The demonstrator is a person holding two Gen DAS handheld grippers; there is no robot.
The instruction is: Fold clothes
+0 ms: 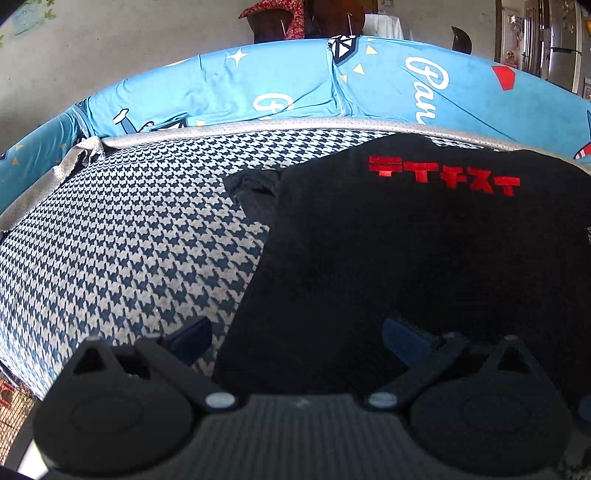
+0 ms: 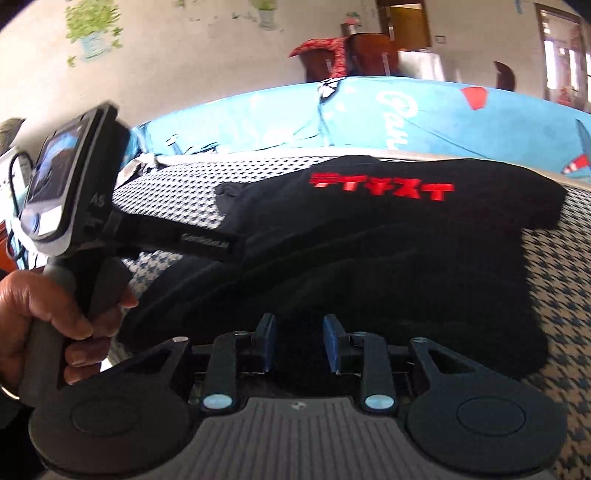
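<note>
A black T-shirt (image 1: 424,251) with red lettering lies on a houndstooth-covered sofa seat (image 1: 129,240), folded into a narrower shape, one sleeve sticking out at its far left. My left gripper (image 1: 295,336) is open and hovers over the shirt's near left edge, one finger over the seat, the other over the shirt. My right gripper (image 2: 300,341) is open, with a moderate gap, just above the shirt's (image 2: 369,258) near edge; nothing sits between its pads. The left gripper's body (image 2: 74,192) and the hand holding it show at the left of the right wrist view.
A blue printed cover (image 1: 277,85) drapes the sofa back behind the shirt. A grey piped edge (image 1: 221,131) runs along the seat's rear. Dark wooden chairs with red cloth (image 1: 295,18) stand beyond. The seat (image 2: 576,295) extends to the shirt's right.
</note>
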